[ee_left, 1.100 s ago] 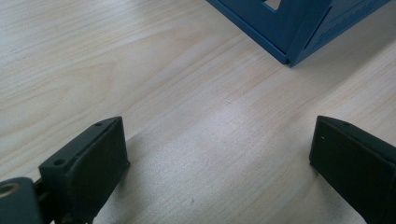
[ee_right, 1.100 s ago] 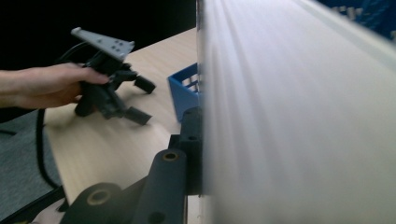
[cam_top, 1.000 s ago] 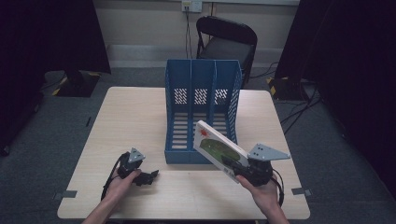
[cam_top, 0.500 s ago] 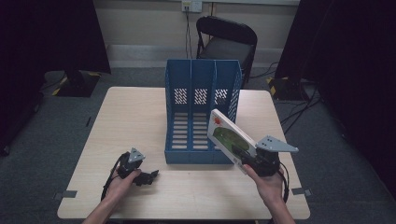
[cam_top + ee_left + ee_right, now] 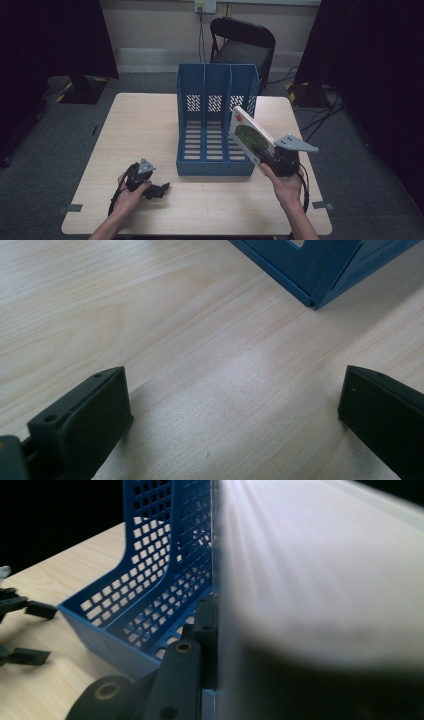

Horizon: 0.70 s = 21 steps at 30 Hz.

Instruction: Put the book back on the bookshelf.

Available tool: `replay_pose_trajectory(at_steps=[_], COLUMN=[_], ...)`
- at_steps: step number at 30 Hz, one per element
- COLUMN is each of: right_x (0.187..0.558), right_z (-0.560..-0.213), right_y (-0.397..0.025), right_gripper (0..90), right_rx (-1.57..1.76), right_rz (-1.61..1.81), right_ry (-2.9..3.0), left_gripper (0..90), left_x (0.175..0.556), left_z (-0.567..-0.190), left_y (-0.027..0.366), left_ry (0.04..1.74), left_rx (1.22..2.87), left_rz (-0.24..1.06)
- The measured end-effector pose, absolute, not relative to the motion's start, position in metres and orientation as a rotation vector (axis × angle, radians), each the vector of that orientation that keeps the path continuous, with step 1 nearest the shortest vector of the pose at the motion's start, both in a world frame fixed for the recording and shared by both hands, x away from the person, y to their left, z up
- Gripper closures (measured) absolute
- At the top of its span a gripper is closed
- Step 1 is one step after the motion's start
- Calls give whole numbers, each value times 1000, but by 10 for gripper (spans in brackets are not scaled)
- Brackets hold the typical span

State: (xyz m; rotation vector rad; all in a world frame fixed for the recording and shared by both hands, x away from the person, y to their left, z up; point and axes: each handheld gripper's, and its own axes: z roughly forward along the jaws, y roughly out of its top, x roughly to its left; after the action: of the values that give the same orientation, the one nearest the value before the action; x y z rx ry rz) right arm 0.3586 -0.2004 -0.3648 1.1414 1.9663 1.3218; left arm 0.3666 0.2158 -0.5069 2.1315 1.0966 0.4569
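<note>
A blue three-slot file rack stands mid-table, its open side towards me. My right gripper is shut on the lower edge of a white book with a green and red cover, held tilted in the air beside the rack's right wall. In the right gripper view the book is a pale blur against the jaw, with the rack's perforated wall to its left. My left gripper lies on the table left of the rack's front, open, with bare wood between its jaws. The rack's corner lies ahead of it.
The light wooden table has free room left of the rack and along the front edge. A black folding chair stands behind the table. Cables lie on the grey floor at the right. The left gripper also appears far left in the right gripper view.
My right gripper has carried the book to the right and farther from me, from the rack's front to beside its right wall. The left gripper has stayed where it was.
</note>
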Motion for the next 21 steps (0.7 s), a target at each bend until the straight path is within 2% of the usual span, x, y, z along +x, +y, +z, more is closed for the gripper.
replay_pose_trajectory(at_steps=[21], right_x=[393], right_z=[-378], right_y=[-170], right_gripper=[769], right_rx=[1231], right_rz=[1202], right_ry=[1842], left_gripper=[0], left_x=[367], left_z=[-507], left_y=[216], left_ry=[1097], left_rx=[2131], left_rz=[457])
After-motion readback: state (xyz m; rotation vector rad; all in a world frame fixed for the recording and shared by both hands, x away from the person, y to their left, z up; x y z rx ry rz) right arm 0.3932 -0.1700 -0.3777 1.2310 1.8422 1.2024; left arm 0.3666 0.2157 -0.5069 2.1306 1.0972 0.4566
